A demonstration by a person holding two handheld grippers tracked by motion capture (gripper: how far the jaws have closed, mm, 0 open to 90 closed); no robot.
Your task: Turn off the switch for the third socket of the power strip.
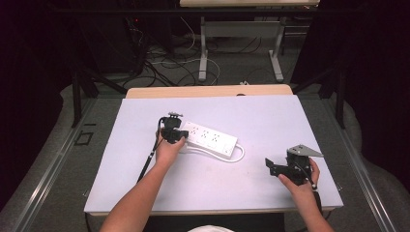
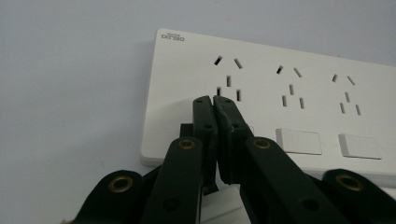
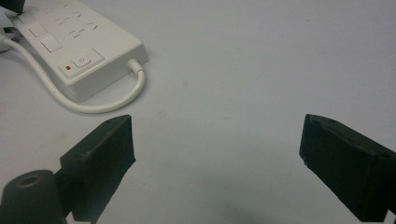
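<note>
Power strip (image 1: 210, 139): white, flat on the pale table (image 1: 270, 121), left of centre; sockets hold no plugs.
Cord (image 1: 237, 155): white, curled beside the strip's near end.
Left gripper (image 2: 214, 100): clenched, tips together over the strip's first switch, probably touching it.
Right gripper (image 1: 269, 165): released, jaws wide apart, well away from the strip, above bare table.

On the white counter (image 1: 145, 159), the left gripper (image 1: 172, 134) rests at the near-left end of the white power strip (image 1: 211, 139), while the right gripper (image 1: 289, 166) sits well apart from that strip, toward the counter's near-right corner.
</note>
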